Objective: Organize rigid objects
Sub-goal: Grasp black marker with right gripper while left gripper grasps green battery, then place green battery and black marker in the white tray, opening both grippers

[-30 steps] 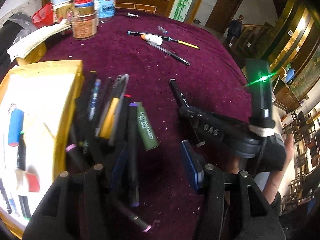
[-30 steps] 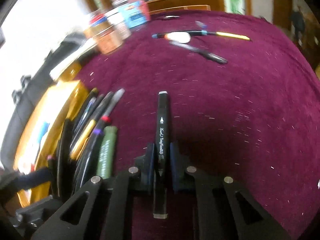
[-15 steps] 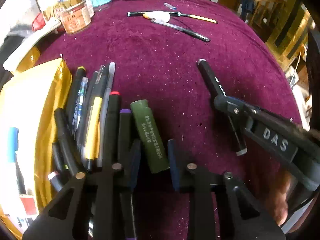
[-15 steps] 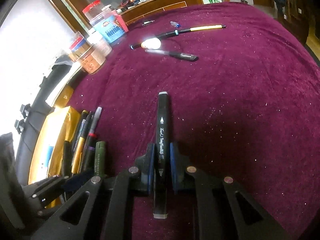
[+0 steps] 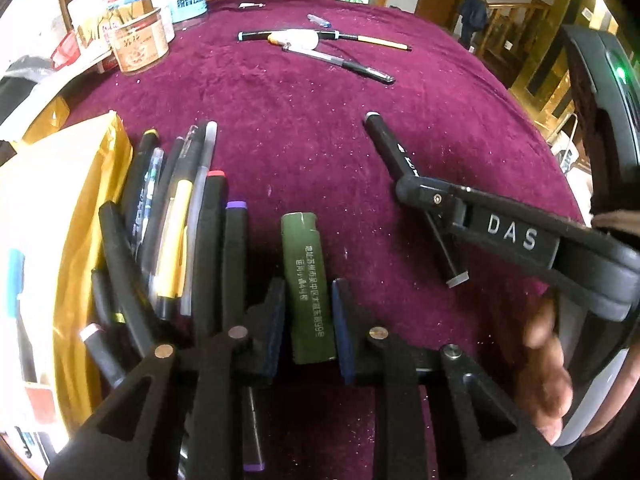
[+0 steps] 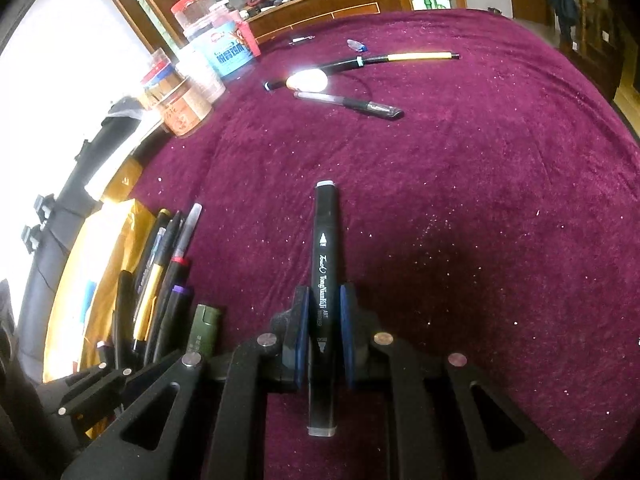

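Observation:
A dark green lighter (image 5: 306, 272) lies on the purple cloth, just right of a bundle of pens and markers (image 5: 176, 216). My left gripper (image 5: 308, 304) points down at it, and its blue pads press the lighter's sides. In the right wrist view the lighter (image 6: 204, 328) shows at the lower left, beside the left gripper (image 6: 100, 376). My right gripper (image 6: 324, 320) is shut on a black art marker (image 6: 325, 264), held lengthwise above the cloth. In the left wrist view that marker (image 5: 386, 140) and the right gripper (image 5: 424, 196) hover to the right.
A yellow padded envelope (image 5: 60, 184) with small items lies left of the pens. Jars and tins (image 5: 138, 44) stand at the far left. More pens and a white object (image 5: 340, 62) lie at the far side. A person's hand (image 5: 548, 360) holds the right gripper.
My left gripper came down over the green lighter and its jaws went from wide apart to pressed on the lighter's sides. The right gripper kept the black marker and stayed put.

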